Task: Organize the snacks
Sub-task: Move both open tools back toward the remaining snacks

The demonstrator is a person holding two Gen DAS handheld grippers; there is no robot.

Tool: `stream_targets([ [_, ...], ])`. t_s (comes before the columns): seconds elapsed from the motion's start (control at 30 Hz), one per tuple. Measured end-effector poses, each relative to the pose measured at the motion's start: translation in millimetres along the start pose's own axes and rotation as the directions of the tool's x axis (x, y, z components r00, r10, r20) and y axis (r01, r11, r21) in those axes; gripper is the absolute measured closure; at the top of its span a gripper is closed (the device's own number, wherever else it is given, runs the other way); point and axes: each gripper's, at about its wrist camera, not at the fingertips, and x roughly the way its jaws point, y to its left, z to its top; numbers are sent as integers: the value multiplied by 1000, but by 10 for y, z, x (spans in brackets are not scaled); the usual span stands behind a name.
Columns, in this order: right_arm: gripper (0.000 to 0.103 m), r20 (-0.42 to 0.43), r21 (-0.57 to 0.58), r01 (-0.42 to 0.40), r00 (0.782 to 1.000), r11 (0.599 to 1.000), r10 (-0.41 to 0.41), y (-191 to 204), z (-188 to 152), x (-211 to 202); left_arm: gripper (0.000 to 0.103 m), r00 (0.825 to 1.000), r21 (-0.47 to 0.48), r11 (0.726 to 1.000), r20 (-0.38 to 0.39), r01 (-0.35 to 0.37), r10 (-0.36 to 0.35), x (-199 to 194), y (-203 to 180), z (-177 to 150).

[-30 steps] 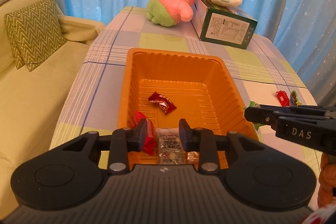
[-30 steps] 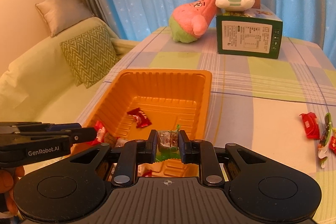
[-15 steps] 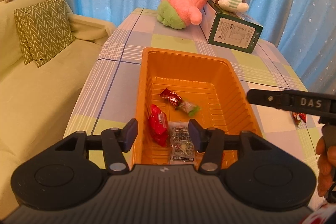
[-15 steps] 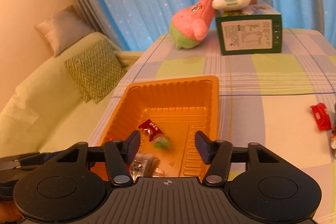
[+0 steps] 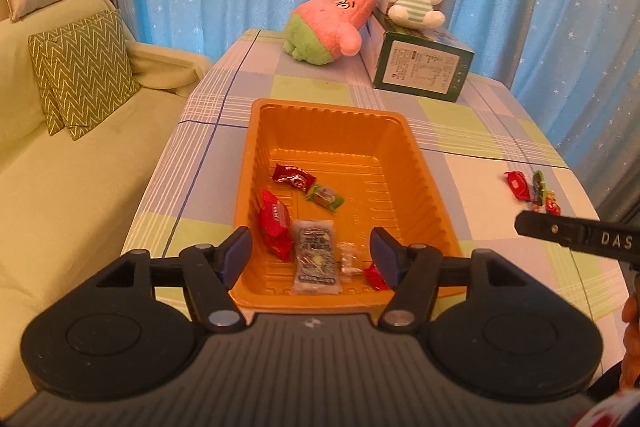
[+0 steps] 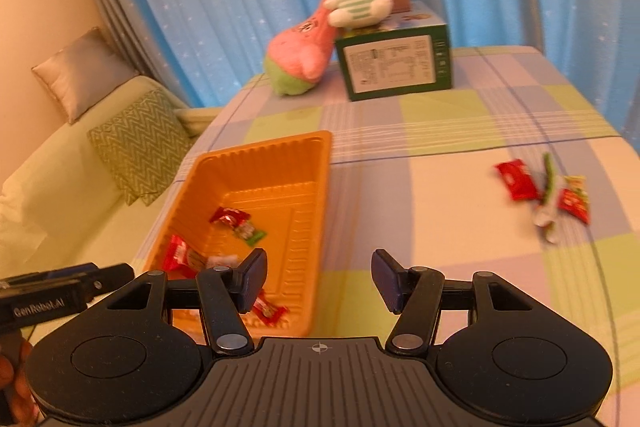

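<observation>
An orange tray (image 5: pixel 404 147) (image 6: pixel 320 163) sits on the checked tablecloth and holds several snacks: a dark red candy (image 5: pixel 291 175), a green candy (image 5: pixel 326 197), a red packet (image 5: pixel 275 223) and a grey packet (image 5: pixel 314 257). My left gripper (image 5: pixel 311 259) is open and empty above the tray's near end. My right gripper (image 6: pixel 318 279) is open and empty, above the tray's right rim. A red packet (image 6: pixel 516 180) and other loose snacks (image 6: pixel 560 199) lie on the cloth at the right, also in the left wrist view (image 5: pixel 530 187).
A green box (image 5: pixel 420 71) with a white bunny plush (image 5: pixel 414 1) on top and a pink plush (image 5: pixel 332 23) stand at the table's far end. A sofa with a zigzag cushion (image 5: pixel 80 71) lies left of the table. Blue curtains hang behind.
Both grippers opened and let their snacks fall into the tray. Both have pulled back and up; the right one has swung right, towards the loose snacks.
</observation>
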Motion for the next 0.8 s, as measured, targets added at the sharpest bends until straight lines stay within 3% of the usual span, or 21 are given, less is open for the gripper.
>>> stream_targets([
  [0.5,45,88,17,101,991,995,-102,-376,-116,-806,20,997,71,996,35,60,-62,-312,-661,-56],
  [0.8,45,116,101,192,972,976,-203,-852,-248,-1137,17,991,108,986,16,129,-131,-254,-1078,-91],
])
